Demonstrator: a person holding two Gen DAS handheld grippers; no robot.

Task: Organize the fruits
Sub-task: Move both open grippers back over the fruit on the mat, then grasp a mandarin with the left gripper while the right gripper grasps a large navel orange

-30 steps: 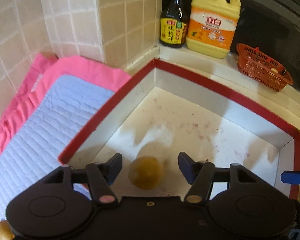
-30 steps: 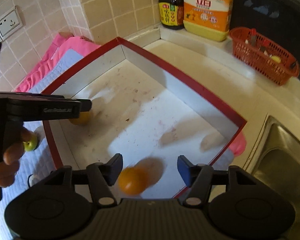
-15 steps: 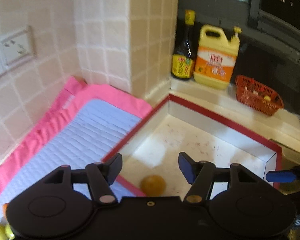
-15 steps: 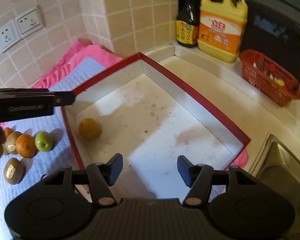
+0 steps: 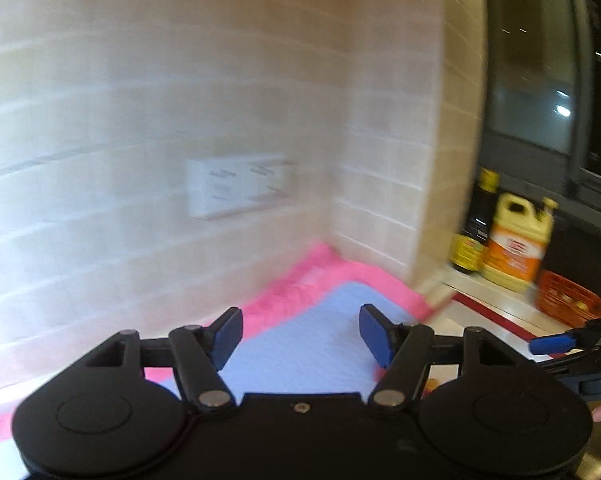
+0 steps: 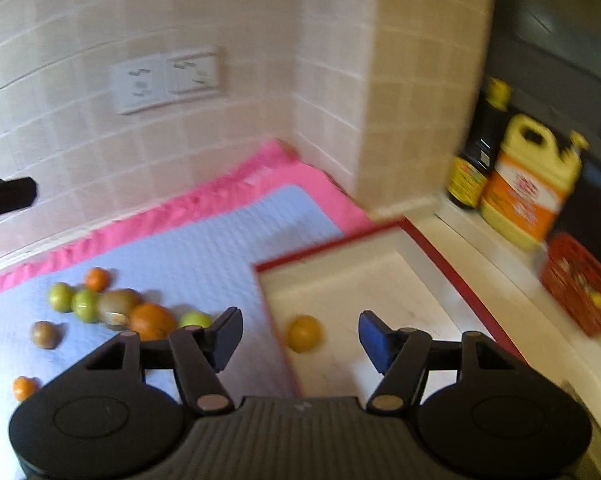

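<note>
My right gripper (image 6: 300, 332) hangs over the near left corner of the white box with a red rim (image 6: 456, 276). Its jaws are opening and grip nothing. Far below, seen between its fingers, one orange (image 6: 304, 334) lies loose on the box floor. Several fruits lie on the blue mat (image 6: 204, 248): an orange (image 6: 152, 320), green apples (image 6: 85, 305) and kiwis (image 6: 44, 334). My left gripper (image 5: 300, 334) is raised over the blue mat (image 5: 312, 344) and faces the tiled wall. Its jaws are opening too, with nothing between them. The left wrist view is blurred.
A pink cloth (image 6: 188, 208) lies under the mat along the wall, below a double wall socket (image 6: 168, 80). A dark sauce bottle (image 6: 478, 152), a yellow detergent jug (image 6: 528, 184) and a red basket (image 6: 580, 284) stand behind the box. The right gripper's blue fingertip (image 5: 554, 344) shows in the left wrist view.
Both grippers rose and drew back from the box, each leaving its orange inside. The left one swung left over the mat and wall. The heap of fruit came into the right wrist view.
</note>
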